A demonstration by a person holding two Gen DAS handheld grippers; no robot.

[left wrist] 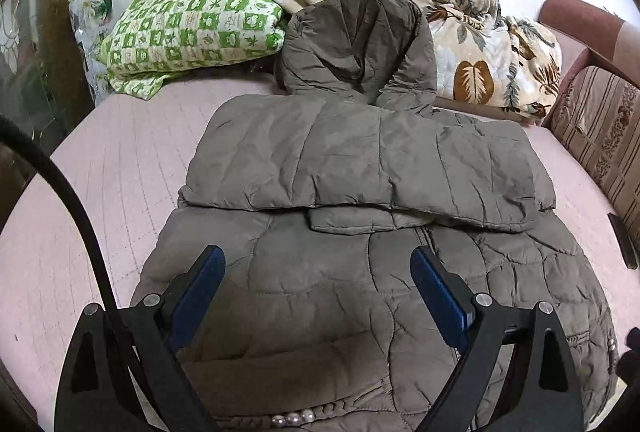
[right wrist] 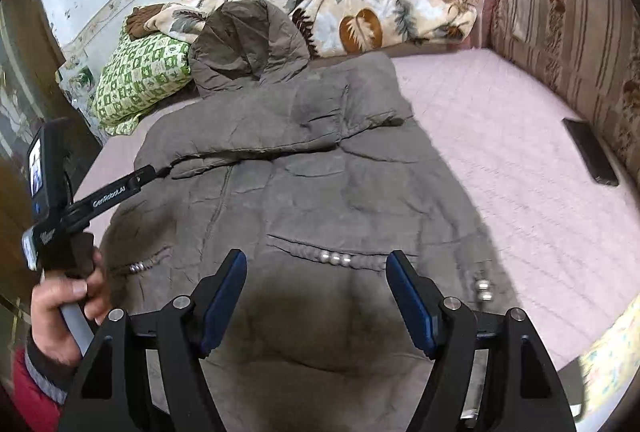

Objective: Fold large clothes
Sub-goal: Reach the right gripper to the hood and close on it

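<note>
A grey-brown quilted hooded coat [left wrist: 360, 272] lies flat on a pink bed sheet [left wrist: 100, 192], sleeves folded across the chest [left wrist: 360, 160], hood [left wrist: 360, 44] at the far end. It also shows in the right wrist view [right wrist: 320, 192]. My left gripper [left wrist: 318, 256] is open and empty above the coat's lower part. My right gripper [right wrist: 316, 260] is open and empty over the hem, near a pocket with pearl beads [right wrist: 336, 258]. The left gripper's body [right wrist: 52, 200] and the hand holding it show at the left of the right wrist view.
A green checked pillow [left wrist: 192, 28] and a leaf-print blanket [left wrist: 480, 44] lie at the bed's head. A striped sofa cushion [right wrist: 560, 44] lines the right side, with a dark flat object [right wrist: 592, 152] beside it on the sheet.
</note>
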